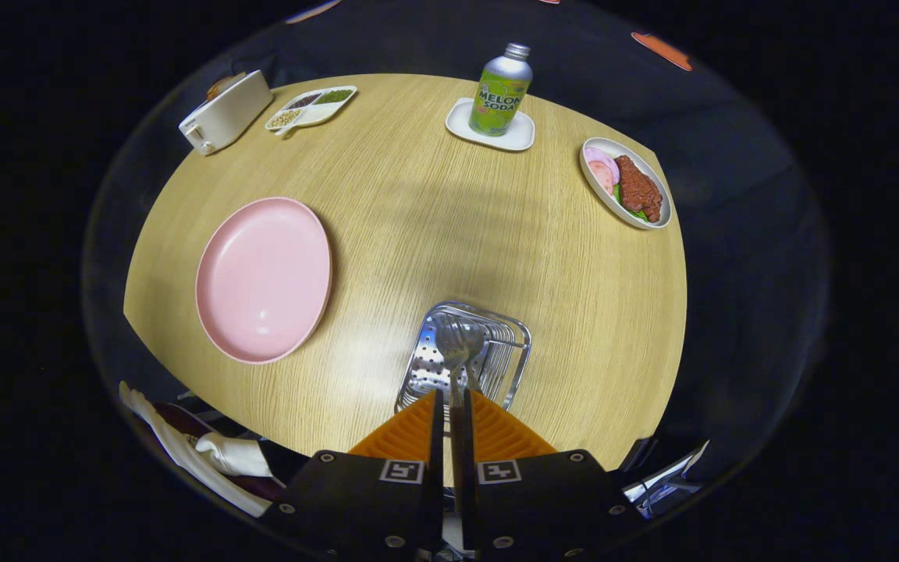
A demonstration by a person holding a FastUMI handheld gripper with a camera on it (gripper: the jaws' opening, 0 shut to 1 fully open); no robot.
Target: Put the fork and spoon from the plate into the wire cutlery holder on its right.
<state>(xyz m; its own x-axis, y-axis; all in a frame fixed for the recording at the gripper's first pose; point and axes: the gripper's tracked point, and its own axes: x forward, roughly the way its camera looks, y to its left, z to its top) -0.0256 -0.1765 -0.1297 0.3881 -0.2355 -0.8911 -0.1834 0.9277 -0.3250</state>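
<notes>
You have the spoon [461, 343] pinched by its handle between the two orange fingers [410, 433] of your gripper [449, 406], which are pressed nearly together on it. Its bowl hangs just ahead of the fingertips, inside the rim of the wire cutlery holder [516, 343]. Tines of the fork [449, 334] seem to sit right against the spoon's bowl, though the two overlap and are hard to separate. The holder stands on the wooden table [418, 218], to the right of the pink plate [264, 279], which lies bare. Beyond them, at the far side of the table, you can see a green bottle [502, 90] upright on a small white tray [461, 121]. To its right is a white dish of food [625, 191]. To its left are a divided dish of grains [310, 108] and a white toaster [225, 112]. The tabletop is pale oak grain, lit from above with a soft glare near the holder. Black cloth surrounds the table. White fabric [215, 457] lies below the table's near edge, left of your gripper.
</notes>
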